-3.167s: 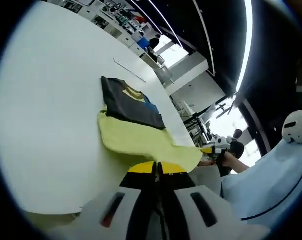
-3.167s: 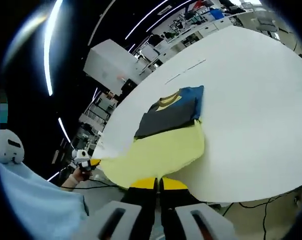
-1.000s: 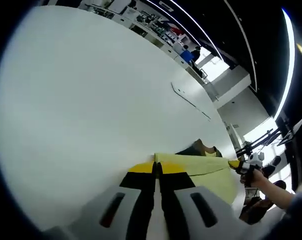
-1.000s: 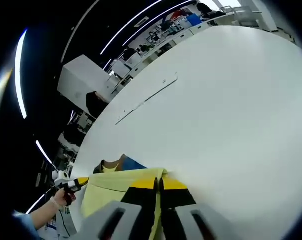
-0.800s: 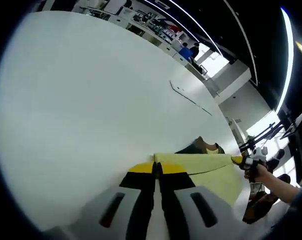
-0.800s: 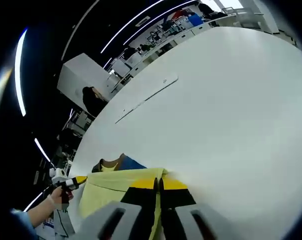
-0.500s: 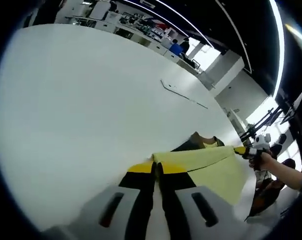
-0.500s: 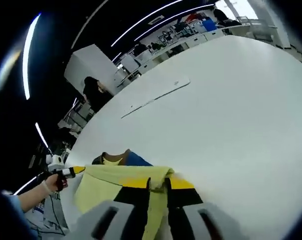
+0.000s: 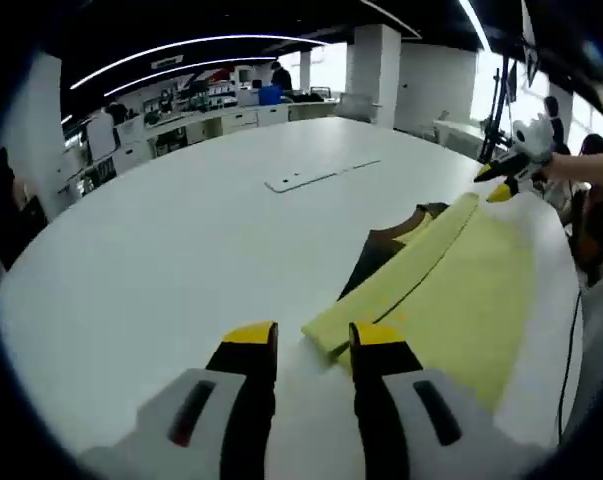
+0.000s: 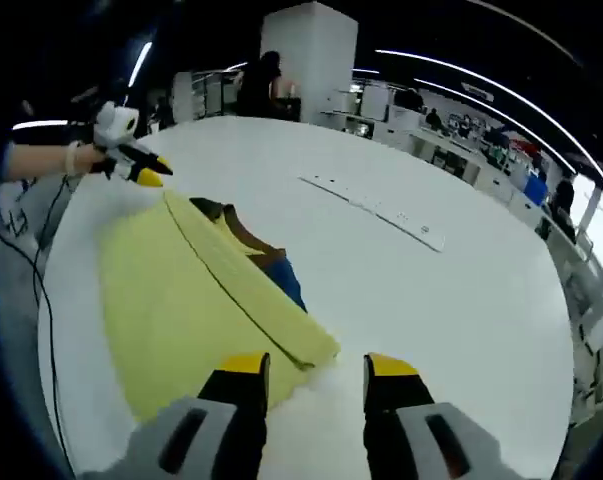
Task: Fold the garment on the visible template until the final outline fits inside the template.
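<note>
- Left gripper view: the left gripper [image 9: 314, 338] is seen with jaws parted, empty, just before a corner of the yellow garment [image 9: 451, 290] laid on the white table [image 9: 161, 250].
- Right gripper view: the right gripper [image 10: 319, 370] is likewise spread and empty; the garment's folded edge lies just ahead, over a dark blue cloth [image 10: 281, 275].

Ahead of the left hand-held gripper [image 9: 313, 345], bare tabletop [image 9: 161, 250] lies open to its left; the folded yellow shirt [image 9: 451, 290] blocks its right. Beyond the right hand-held gripper [image 10: 317, 372], tabletop runs bare up to a white strip [image 10: 376, 210].
</note>
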`<state>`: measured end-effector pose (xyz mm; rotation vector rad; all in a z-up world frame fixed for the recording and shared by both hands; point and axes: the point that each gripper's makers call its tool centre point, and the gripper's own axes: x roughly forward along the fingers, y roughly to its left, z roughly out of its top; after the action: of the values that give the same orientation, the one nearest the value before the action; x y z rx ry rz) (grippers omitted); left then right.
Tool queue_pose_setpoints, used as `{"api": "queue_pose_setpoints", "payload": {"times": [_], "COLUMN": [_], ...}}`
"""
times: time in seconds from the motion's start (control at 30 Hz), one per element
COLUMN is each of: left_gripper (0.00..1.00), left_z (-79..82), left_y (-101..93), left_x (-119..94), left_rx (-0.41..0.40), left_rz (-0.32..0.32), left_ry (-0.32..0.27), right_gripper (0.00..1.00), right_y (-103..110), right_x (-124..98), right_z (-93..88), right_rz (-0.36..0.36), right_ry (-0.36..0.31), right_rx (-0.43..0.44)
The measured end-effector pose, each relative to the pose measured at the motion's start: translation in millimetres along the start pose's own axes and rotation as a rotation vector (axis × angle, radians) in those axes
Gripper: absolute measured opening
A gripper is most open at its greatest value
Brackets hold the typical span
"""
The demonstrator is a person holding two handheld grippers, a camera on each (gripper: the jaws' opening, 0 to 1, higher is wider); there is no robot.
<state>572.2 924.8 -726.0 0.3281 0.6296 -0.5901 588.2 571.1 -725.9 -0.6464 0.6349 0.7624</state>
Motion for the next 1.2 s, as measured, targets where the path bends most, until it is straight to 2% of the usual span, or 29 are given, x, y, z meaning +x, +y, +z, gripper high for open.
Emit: {"api": "queue_pose_setpoints", "payload": {"times": [0.07, 0.13, 0.2, 0.3, 0.57, 0.7, 0.83, 0.97, 1.07, 1.13, 1.17, 1.2], "left_gripper": [0.26, 0.25, 0.23, 0.23, 0.2, 0.16, 0.1, 0.0, 0.0, 0.0, 0.0, 0.0], "left_z": [-0.9, -4.1, -6.0, -8.2, -13.6, -12.9, -11.2, -10.2, -8.2, -7.7, -6.9, -6.8], "left_y": [-2.3, -5.8, -4.2, -4.6, -9.5, -11.3, -15.1, -15.9, -14.7, -11.8, -10.5, -10.0], "left_x": [1, 1, 1, 2, 9, 13, 14, 14, 15, 14, 14, 14], "left_rx": [0.106, 0.19, 0.289, 0.426, 0.683, 0.719, 0.743, 0.73, 0.714, 0.687, 0.664, 0.639], "left_rz": [0.004, -0.003, 0.019, 0.039, 0.044, 0.053, 0.044, 0.045, 0.047, 0.057, 0.059, 0.06], "left_ry": [0.03, 0.061, 0.085, 0.123, 0.203, 0.211, 0.206, 0.203, 0.192, 0.189, 0.182, 0.179], "right_gripper": [0.3, 0.3, 0.3, 0.29, 0.27, 0.24, 0.22, 0.16, 0.08, 0.05, 0.0, 0.0], "right_y": [2, 4, 2, 3, 9, 10, 8, 6, 4, 2, 0, -2], "right_x": [4, 8, 11, 14, 19, 20, 23, 24, 25, 25, 25, 24], "right_z": [-2.3, -8.5, -12.9, -15.2, -13.4, -13.7, -14.0, -13.8, -13.9, -13.8, -13.2, -11.6], "right_rz": [0.001, 0.005, -0.014, -0.025, -0.024, -0.026, -0.031, -0.036, -0.043, -0.055, -0.059, -0.065], "right_ry": [0.027, 0.063, 0.087, 0.094, 0.089, 0.086, 0.084, 0.081, 0.077, 0.079, 0.076, 0.069], "right_rx": [-0.107, -0.171, -0.248, -0.291, -0.387, -0.448, -0.458, -0.477, -0.472, -0.459, -0.451, -0.419]}}
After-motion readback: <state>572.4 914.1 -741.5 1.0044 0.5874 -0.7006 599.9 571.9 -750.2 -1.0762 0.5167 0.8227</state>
